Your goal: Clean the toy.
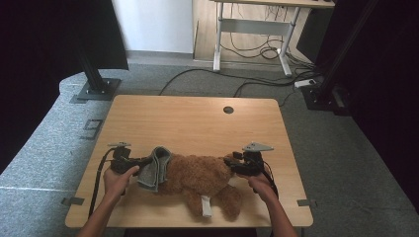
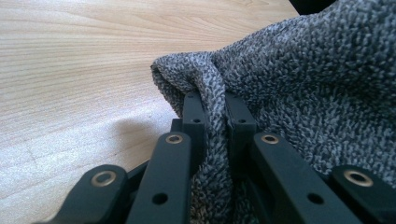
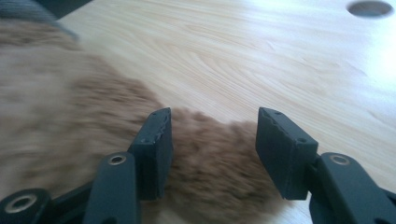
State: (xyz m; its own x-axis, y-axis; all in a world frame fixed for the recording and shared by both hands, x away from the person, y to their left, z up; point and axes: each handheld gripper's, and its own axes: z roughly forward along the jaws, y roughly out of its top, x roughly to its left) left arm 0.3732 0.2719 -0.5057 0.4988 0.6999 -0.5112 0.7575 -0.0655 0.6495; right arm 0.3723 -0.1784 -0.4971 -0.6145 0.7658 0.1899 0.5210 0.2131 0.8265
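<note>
Dressing the teddy bear: grey knit held at one end, the other end let go.

Left gripper [image 1: 144, 161] fingers [image 2: 194, 119] pinch a fold of the grey knit garment [image 1: 154, 168]; right gripper [image 1: 230, 162] fingers [image 3: 154, 140] gape over brown fur, gripping nothing. The teddy bear [image 1: 202, 180] lies on the counter [image 1: 197, 118]. Likely next: regrip the bear, pull the knit along. Its white tag [image 1: 206, 206] is unreadable.

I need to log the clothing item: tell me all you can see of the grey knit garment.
The grey knit garment is a speckled, coarse-looking knit, bunched over one end of the brown plush toy lying on the wooden table. A rolled edge is pinched between the left tongs; its free edge hangs toward the tabletop.
</note>
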